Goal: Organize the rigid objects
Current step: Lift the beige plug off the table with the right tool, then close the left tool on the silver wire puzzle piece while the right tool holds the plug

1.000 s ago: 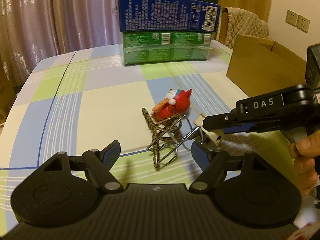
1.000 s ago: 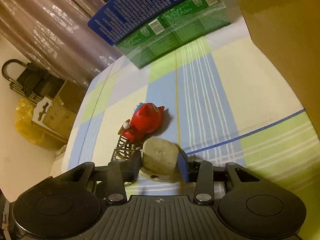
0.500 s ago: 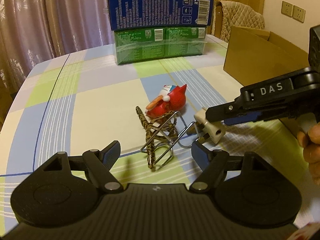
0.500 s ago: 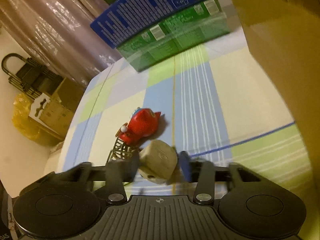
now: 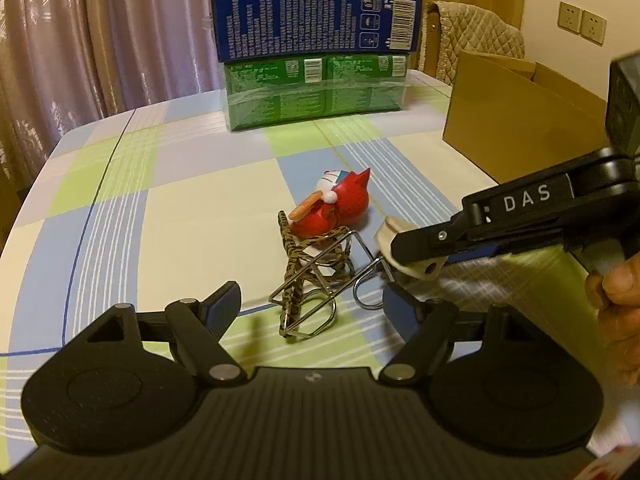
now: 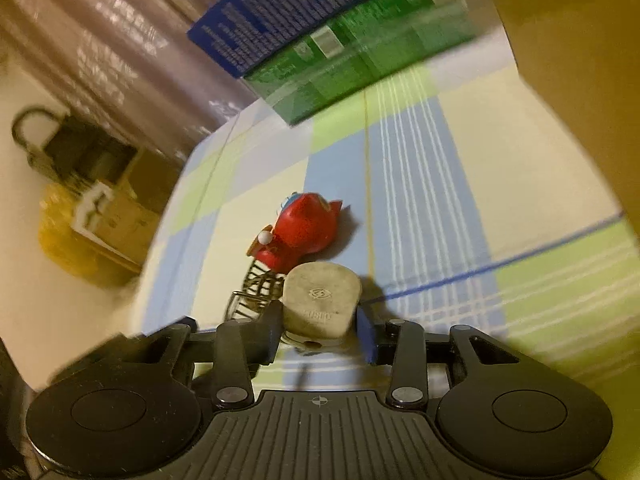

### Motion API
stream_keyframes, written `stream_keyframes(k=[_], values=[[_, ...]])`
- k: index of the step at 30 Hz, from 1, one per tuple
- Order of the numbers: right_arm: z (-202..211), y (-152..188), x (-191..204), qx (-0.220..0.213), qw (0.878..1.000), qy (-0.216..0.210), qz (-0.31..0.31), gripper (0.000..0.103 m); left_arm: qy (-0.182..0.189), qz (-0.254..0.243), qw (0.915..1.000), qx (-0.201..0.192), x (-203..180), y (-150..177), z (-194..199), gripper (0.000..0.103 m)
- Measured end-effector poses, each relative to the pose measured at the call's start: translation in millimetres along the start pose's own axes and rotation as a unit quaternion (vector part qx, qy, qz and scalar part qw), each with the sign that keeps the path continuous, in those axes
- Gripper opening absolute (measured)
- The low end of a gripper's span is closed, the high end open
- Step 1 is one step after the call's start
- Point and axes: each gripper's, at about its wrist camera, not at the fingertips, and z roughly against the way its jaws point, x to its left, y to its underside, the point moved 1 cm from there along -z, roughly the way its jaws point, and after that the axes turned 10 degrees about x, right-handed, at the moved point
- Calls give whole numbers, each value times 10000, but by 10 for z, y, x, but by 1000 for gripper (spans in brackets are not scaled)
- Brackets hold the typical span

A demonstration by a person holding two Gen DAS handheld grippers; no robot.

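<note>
My right gripper (image 6: 320,320) is shut on a beige plug-like block (image 6: 320,300) and holds it above the checked tablecloth; it also shows in the left wrist view (image 5: 412,256), block (image 5: 390,232) between its fingers. A red toy figure (image 5: 332,208) lies mid-table, also in the right wrist view (image 6: 300,232). Just in front of it lie a wire metal rack (image 5: 320,300) and a leopard-print strap (image 5: 294,256). My left gripper (image 5: 316,304) is open and empty, hovering just before the rack.
A stack of green (image 5: 316,88) and blue (image 5: 316,24) boxes stands at the table's far edge. An open cardboard box (image 5: 520,120) stands at the right. A chair with a quilted cover (image 5: 476,32) is behind it. Curtains hang at the left.
My right gripper has lifted the beige block off the table and tilted. The left gripper's view has drawn back and up slightly; it stays open.
</note>
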Motion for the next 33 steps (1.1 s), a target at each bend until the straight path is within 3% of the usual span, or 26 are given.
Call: stream_keyframes(k=[7, 10, 16, 19, 22, 33], values=[[148, 37, 142, -180, 9899, 1064, 919, 36, -50, -19, 9999, -115, -56, 4, -22, 74], [154, 37, 72, -106, 9927, 954, 733, 36, -41, -5, 9998, -217, -103, -17, -56, 74], [140, 36, 75, -106, 9910, 1032, 846, 36, 82, 905, 9957, -203, -28, -76, -163, 75], [153, 28, 53, -106, 9916, 1021, 791, 36, -138, 982, 9949, -197, -53, -83, -208, 80], [152, 15, 49, -92, 9917, 1004, 794, 36, -19, 1277, 9918, -44, -13, -58, -275, 80], [204, 122, 71, -15, 9936, 841, 752, 36, -79, 1520, 9882, -157, 11, 160, -50, 68]])
